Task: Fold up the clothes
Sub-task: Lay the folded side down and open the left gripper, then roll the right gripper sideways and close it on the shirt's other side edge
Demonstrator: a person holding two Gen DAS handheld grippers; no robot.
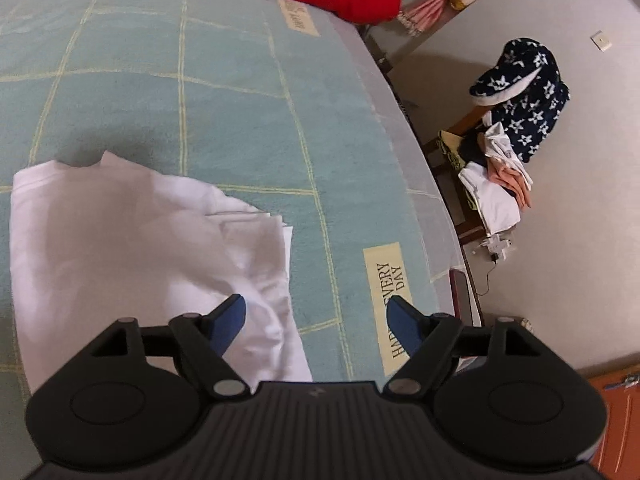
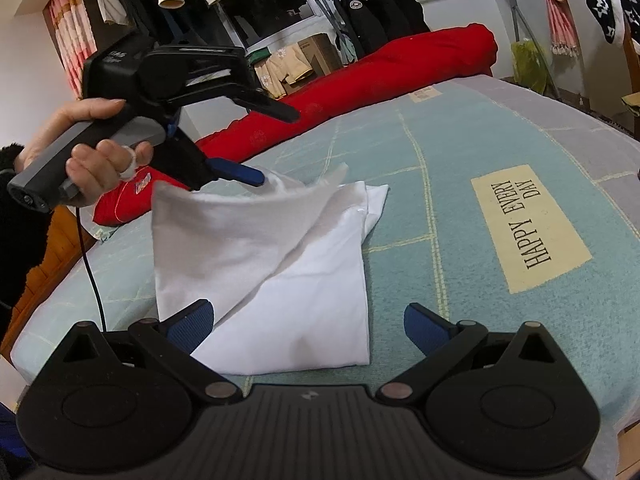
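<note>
1. Left claw open, blue pads spread wide and gripping nothing, hovering over the near corner of a folded white T-shirt.
2. Same left claw visible from the right wrist view, held by a hand with a dark fuzzy sleeve at the wrist; lower blue fingertip just beside a raised flap of the white T-shirt, contact impossible to tell.
3. Right claw open as well, blue pads wide apart, nothing clamped, poised above the shirt's near edge.
4. White T-shirt lying folded on a pale blue checked blanket covering the bed, one layer standing up in a soft peak toward the left claw, remaining layers flat beneath.
5. Cream label reading "HAPPY EVERY DAY" on the blanket, right of the shirt and apart from it.
6. Red bolster pillow stretched along the far side of the bed.
7. Beside the bed, a chair heaped with clothes, topped by a navy star-print garment.
8. Dark jackets hanging on a rack behind the bed.
</note>
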